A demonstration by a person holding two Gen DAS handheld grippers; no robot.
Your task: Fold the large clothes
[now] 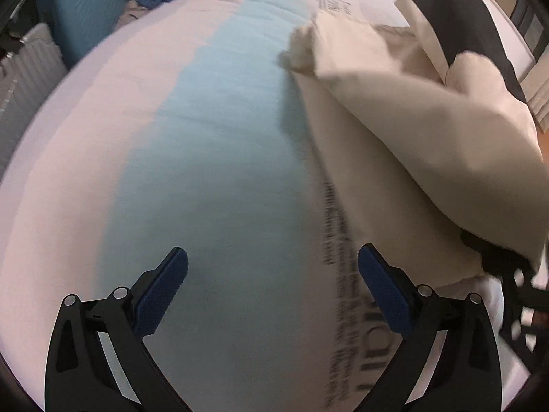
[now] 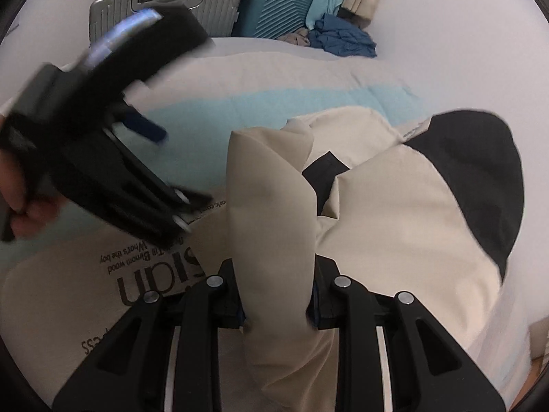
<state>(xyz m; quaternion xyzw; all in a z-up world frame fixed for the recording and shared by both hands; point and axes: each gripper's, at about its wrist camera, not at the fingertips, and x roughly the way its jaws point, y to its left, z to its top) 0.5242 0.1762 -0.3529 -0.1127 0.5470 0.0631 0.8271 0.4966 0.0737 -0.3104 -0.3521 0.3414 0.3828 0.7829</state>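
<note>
Right tool (image 2: 278, 305), bottom centre of its frame, clamps a bunched fold of the beige-and-black garment (image 2: 394, 226); the rest drapes to the right over the bed cover (image 2: 240, 110). Left tool (image 1: 272, 285) hangs wide and empty above the cover's pale blue stripe (image 1: 219, 158). Garment fills that view's right side. Suitcases (image 2: 274, 3) top centre in right view.

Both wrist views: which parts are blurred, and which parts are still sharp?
Left wrist view: the left gripper is sharp, while the printed text and the beige garment are smeared. Right wrist view: the right gripper and the fabric it clamps are sharp, while the left gripper is a dark smear.
</note>
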